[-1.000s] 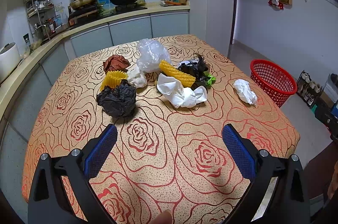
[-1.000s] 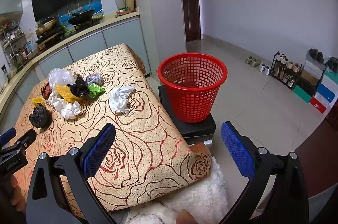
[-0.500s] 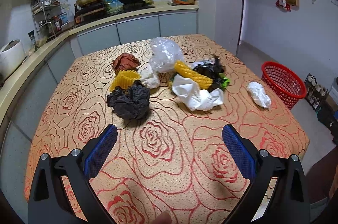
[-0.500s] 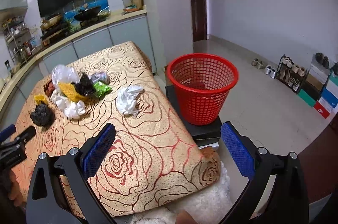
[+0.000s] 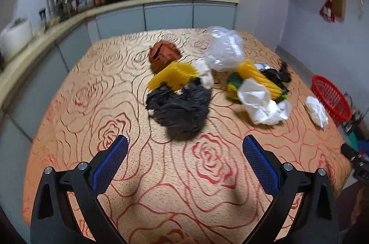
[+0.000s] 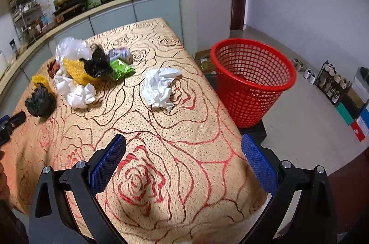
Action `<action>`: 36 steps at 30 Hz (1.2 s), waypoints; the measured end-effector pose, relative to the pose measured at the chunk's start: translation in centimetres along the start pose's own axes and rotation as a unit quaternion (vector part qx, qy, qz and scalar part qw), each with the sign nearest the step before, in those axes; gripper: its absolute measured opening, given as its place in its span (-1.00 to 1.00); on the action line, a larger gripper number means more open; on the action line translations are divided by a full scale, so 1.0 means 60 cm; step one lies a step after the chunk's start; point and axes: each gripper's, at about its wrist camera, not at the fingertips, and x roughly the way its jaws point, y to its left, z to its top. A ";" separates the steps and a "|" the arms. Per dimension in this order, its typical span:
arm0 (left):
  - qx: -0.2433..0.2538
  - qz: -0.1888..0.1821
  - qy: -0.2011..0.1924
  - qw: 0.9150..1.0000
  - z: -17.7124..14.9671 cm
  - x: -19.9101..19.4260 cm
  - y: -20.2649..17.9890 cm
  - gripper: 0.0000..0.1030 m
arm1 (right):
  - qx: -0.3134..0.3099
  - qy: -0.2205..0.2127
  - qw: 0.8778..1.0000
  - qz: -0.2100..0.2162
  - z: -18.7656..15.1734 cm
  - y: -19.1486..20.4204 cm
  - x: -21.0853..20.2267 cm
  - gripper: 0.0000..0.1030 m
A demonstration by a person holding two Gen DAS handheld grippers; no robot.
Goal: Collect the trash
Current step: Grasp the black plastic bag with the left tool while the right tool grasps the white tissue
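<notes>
Trash lies scattered on a table with a rose-patterned cloth (image 5: 92, 105). A crumpled black bag (image 5: 180, 105) sits just ahead of my left gripper (image 5: 184, 145), which is open and empty. Behind the bag are a yellow corrugated piece (image 5: 173, 77), a brown wad (image 5: 163, 55), a clear plastic bag (image 5: 224, 51) and white crumpled paper (image 5: 263, 103). My right gripper (image 6: 183, 145) is open over the table's near right part. A lone white paper wad (image 6: 159, 87) lies ahead of it. The red mesh basket (image 6: 251, 80) stands beside the table's right edge.
A kitchen counter (image 5: 115, 9) with a stove and pans runs behind the table. Shoe racks (image 6: 332, 80) line the right wall. The basket rests on a dark box (image 6: 258, 126) on the floor. A green wrapper (image 6: 120, 69) and another black bag (image 6: 96, 64) lie in the pile.
Both grippers have moved forward toward the table. The black bag now looks larger and closer to the left gripper; the white wad and basket are nearer the right one.
</notes>
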 end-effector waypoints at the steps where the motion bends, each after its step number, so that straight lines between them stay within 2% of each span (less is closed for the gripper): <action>1: -0.007 -0.006 0.003 1.000 0.001 0.004 0.009 0.86 | -0.005 0.005 1.000 0.001 0.002 0.004 0.010 0.90; 6: -0.018 -0.020 0.011 1.000 0.015 0.027 0.029 0.86 | -0.019 0.019 1.000 0.004 0.012 0.015 0.042 0.90; 13: 0.011 -0.027 0.012 1.000 0.047 0.065 -0.001 0.83 | -0.043 0.039 0.998 0.002 0.033 0.036 0.086 0.90; 14: 0.015 -0.024 0.015 0.999 0.052 0.072 -0.004 0.80 | -0.043 0.042 0.998 0.002 0.035 0.036 0.091 0.90; 16: 0.015 -0.025 0.024 0.999 0.059 0.087 -0.007 0.56 | -0.042 0.050 0.998 0.002 0.038 0.036 0.100 0.90; 19: 0.012 -0.030 0.037 0.999 0.067 0.108 -0.008 0.31 | -0.043 0.059 0.997 0.005 0.039 0.039 0.111 0.90; 21: 0.014 -0.032 0.043 0.998 0.069 0.117 -0.009 0.21 | -0.037 0.061 0.997 0.007 0.042 0.036 0.116 0.90; 23: 0.013 -0.032 0.046 0.998 0.069 0.124 -0.007 -0.02 | -0.036 0.060 0.997 0.007 0.042 0.035 0.116 0.90; 25: 0.008 -0.034 0.049 0.998 0.070 0.127 -0.003 -0.12 | -0.036 0.055 0.998 0.007 0.041 0.033 0.115 0.90; 28: 0.007 -0.038 0.046 0.998 0.069 0.126 0.000 -0.17 | -0.038 0.051 0.998 0.011 0.038 0.032 0.113 0.90; 36: 0.002 -0.047 0.031 0.998 0.060 0.098 0.002 -0.19 | -0.047 0.073 0.996 0.027 0.051 0.030 0.122 0.90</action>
